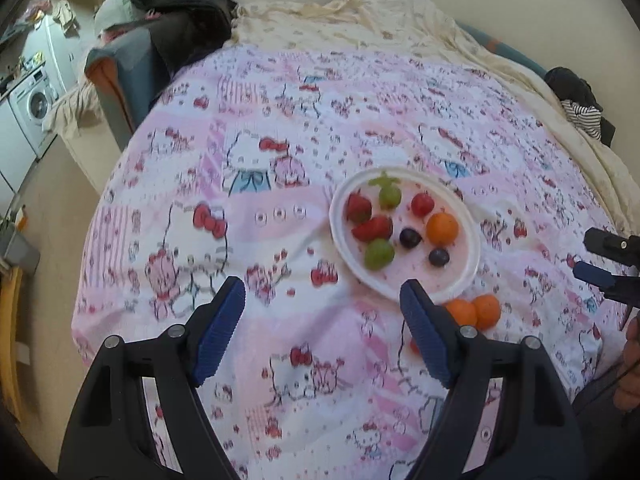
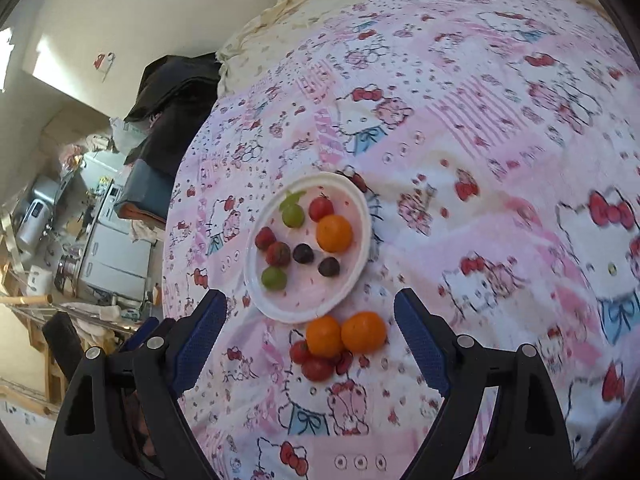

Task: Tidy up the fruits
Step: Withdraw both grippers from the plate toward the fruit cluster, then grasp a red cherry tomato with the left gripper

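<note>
A white plate (image 1: pixel 468 280) (image 2: pixel 256 292) lies on a pink cartoon-print bedspread and holds strawberries (image 1: pixel 372 228), green grapes (image 1: pixel 378 254), dark grapes (image 1: pixel 410 237), a cherry tomato (image 1: pixel 422 204) and an orange (image 1: pixel 442 229) (image 2: pixel 334 233). Two loose oranges (image 1: pixel 486 310) (image 2: pixel 346 334) and two cherry tomatoes (image 2: pixel 316 368) lie on the bedspread beside the plate. My left gripper (image 1: pixel 322 308) is open and empty, above the bed before the plate. My right gripper (image 2: pixel 310 320) is open and empty, with the loose oranges between its fingers' lines; it also shows at the right edge of the left wrist view (image 1: pixel 600 258).
Dark clothes (image 1: pixel 180 12) and a cream sheet (image 1: pixel 360 20) lie at the bed's far end. A washing machine (image 1: pixel 34 108) stands beyond the bed's left edge. A striped garment (image 1: pixel 584 114) lies at the far right.
</note>
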Demonstrator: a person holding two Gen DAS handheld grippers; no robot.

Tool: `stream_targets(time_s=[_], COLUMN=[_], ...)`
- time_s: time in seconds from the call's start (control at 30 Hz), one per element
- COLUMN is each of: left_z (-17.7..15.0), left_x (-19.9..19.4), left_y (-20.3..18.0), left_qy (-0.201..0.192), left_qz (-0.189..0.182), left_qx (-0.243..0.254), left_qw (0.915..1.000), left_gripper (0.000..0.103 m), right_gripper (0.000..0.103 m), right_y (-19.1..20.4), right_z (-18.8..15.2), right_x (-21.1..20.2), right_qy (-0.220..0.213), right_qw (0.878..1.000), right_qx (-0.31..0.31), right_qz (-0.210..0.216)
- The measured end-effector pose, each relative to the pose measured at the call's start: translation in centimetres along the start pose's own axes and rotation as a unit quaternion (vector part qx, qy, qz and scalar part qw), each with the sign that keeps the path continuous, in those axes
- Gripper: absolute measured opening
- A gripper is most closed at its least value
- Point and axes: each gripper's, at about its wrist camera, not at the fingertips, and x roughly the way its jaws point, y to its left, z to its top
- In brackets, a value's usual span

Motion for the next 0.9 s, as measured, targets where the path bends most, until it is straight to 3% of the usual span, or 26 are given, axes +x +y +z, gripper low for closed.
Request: stream_targets(time_s=[0.17, 0.3, 0.5, 0.73, 0.9], left_z=[-1.8, -3.3, -4.1, -3.3, -3.5], left_x=[1.1, 2.6, 5.2, 7.9, 9.8], left_y=[-0.6, -2.4, -5.4, -7.3, -8.3], left_qy=[0.036, 0.070, 0.105, 0.135, 0.164], left_qz=[-0.019, -0.037, -0.059, -0.110, -0.117], left_qx=[-0.008, 0.018, 0.055, 0.044, 0.061], left_qw=[0.9991, 0.9967, 0.9912, 0.9836, 0.9776], left_gripper=[0.074, 0.057, 0.043, 0.042, 0.042], right_gripper=[0.088, 0.088, 0.088, 0.088, 0.088], right_y=[-1.2, -1.6, -2.2, -2.1, -1.6], right_z=[-1.3, -1.9, -2.2, -1.8, -1.7], right_x=[0.1, 0.6, 0.7, 1.3, 2.0], right_qy=[0.010, 0.023, 0.031, 0.036, 0.045], right_qw=[1.000, 0.999, 0.999, 0.999, 0.999], right_qx=[0.029, 0.020, 0.014, 0.016, 0.011], right_qz=[-0.002, -0.019, -0.034, -0.027, -0.024])
